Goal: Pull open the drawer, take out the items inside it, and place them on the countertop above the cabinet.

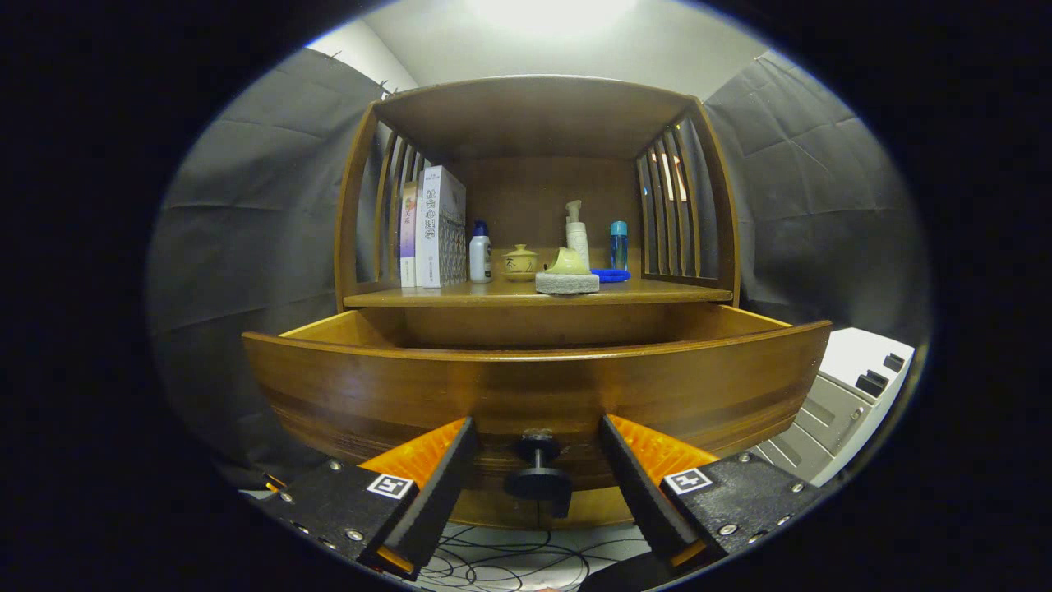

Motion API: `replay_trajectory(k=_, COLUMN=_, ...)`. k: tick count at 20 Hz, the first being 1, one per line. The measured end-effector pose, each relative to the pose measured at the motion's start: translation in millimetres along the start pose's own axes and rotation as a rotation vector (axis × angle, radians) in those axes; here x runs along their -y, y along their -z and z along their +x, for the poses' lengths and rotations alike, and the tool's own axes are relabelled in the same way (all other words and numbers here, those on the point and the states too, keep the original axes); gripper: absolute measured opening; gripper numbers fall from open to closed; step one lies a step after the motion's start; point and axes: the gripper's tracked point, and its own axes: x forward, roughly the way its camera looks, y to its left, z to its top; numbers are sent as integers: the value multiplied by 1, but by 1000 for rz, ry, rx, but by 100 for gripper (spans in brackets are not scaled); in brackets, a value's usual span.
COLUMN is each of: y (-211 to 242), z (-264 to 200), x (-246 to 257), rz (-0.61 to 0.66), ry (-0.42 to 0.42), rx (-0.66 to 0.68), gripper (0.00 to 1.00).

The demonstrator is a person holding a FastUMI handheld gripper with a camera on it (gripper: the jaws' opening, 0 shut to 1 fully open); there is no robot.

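books, white bottle, lidded cup, pump bottle, cables on floor

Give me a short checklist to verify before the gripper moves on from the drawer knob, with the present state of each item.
1. Drawer pulled out from the cabinet: ok.
2. Gripper fingers apart, not pressing the knob between them: ok.
3. Items inside the drawer seen: cannot tell, its front hides the inside.
4. Free place on the countertop beside the sponge: ok.
5. Cables on the floor below, away from the fingers: ok.
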Motion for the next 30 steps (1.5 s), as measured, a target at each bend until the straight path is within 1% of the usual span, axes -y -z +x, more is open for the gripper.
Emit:
replay_trajectory(k=5, y=-9, z=13, x=1, rz=0, ry=-3, rx=19, gripper=95)
replay_trajectory(k=14, y=-11, z=38, x=0, rz=-2, ry=0, rx=10, gripper=95)
replay_trajectory(k=22, y=-16, z=72, x=1, rz=-7, ry=2, rx=0, gripper=95)
replay_trajectory(k=27, y=-18, z=91, x=2, rz=-42, ry=9, rx=3, gripper=95)
replay_trajectory(k=30, y=-19, z=104, x=1, rz=-40, ry=11, rx=-4, gripper=95)
